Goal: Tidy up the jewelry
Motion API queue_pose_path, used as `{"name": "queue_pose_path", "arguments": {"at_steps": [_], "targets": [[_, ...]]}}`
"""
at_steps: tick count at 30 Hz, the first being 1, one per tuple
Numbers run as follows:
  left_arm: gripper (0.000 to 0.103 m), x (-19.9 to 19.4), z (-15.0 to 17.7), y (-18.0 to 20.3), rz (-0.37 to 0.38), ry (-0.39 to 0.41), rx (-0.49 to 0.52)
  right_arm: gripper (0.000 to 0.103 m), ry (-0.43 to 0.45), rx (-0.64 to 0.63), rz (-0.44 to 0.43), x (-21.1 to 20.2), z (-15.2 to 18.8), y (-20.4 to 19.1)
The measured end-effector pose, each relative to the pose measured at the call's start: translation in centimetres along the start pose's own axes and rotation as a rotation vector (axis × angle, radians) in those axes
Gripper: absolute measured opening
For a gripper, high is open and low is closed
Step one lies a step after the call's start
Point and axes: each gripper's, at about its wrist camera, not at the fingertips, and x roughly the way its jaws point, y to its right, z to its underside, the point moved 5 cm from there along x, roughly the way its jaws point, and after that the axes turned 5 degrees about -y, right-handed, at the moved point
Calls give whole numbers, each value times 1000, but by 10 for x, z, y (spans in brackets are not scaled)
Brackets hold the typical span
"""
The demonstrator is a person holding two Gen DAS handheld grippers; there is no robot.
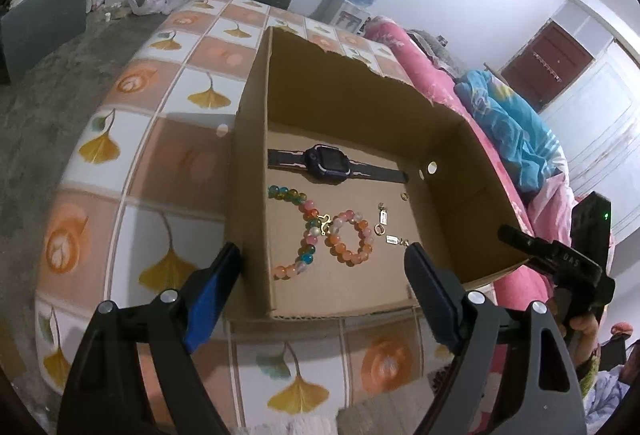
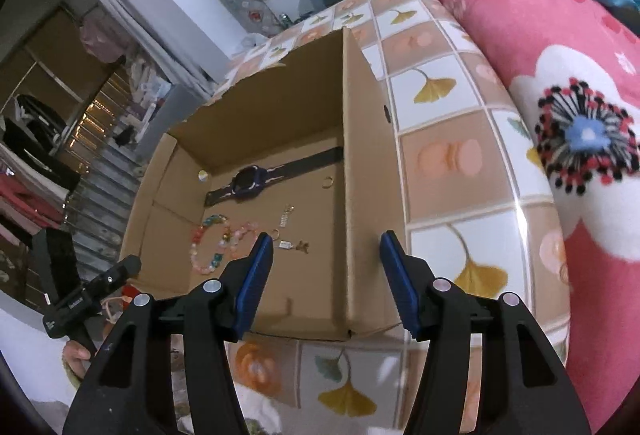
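Jewelry lies in the box, both tongs empty above it

Jewelry sits on the floor of an open cardboard box [image 1: 360, 107] in the middle of both frames. A watch [image 1: 328, 161] lies flat across the far part of the floor. Just below it in the left view a bead bracelet [image 1: 320, 231] is twisted into an S, one end coiled into a ring. To its right lie small gold rings and tagged charms [image 1: 383, 216], scattered and apart.

Left tongs [image 1: 324, 267] hang wide open over the near edge of the box, holding nothing. Right tongs [image 2: 326, 255] are likewise spread wide and empty, straddling the right wall of the box.

Whether these pieces are already sorted or await sorting, I cannot tell: the scene fits both. For any pick here, my judgement is that the small charms need the tips low and nearly closed first, since they are thin and flat. The bracelet will sag and swing, so grip it at the coil. The box walls crowd the right tongs; come in from above.
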Motion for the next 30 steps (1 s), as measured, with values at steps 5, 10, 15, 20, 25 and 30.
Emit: {"name": "queue_pose_path", "arguments": {"at_steps": [5,10,15,20,25,30], "targets": [[81,-6,16,1,-19,4,11,56,10,0,-2,1,16,-4],[82,-6,20,-1,-41,38,43,58,29,-13,9,3,22,-7],[82,-19,22,2,-75,92,67,65,78,-9,8,-13,25,-8],[87,-52,33,13,-122,187,133,80,171,-26,107,-45,46,-4],[98,-76,57,28,-131,260,160,92,129,-61,182,-46,79,-4],[98,-69,76,51,-154,243,200,95,37,-110,225,-20,101,-17]]}}
